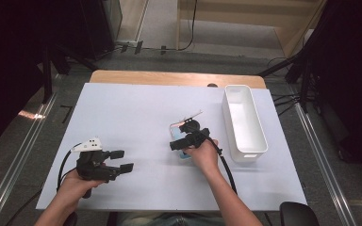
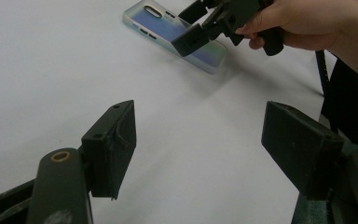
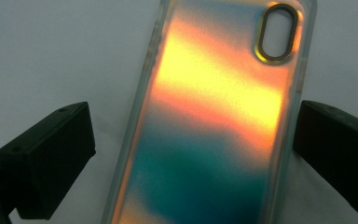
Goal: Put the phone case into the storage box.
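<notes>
Right tongs (image 3: pixel 193 154) spread wide astride the phone case (image 3: pixel 214 121), near the desk's (image 1: pixel 136 108) right edge; closing judged next; left tongs (image 2: pixel 200 149) released, idle.

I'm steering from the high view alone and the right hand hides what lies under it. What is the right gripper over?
Observer: A phone case, iridescent, lying flat on the table.
Operator: Are the jaws closed on it?
Observer: No. In the right gripper view the right gripper is open, one jaw on each side of the case with a gap on the left.
Operator: And the left gripper?
Observer: The left gripper is open with bare table between its jaws.
</notes>
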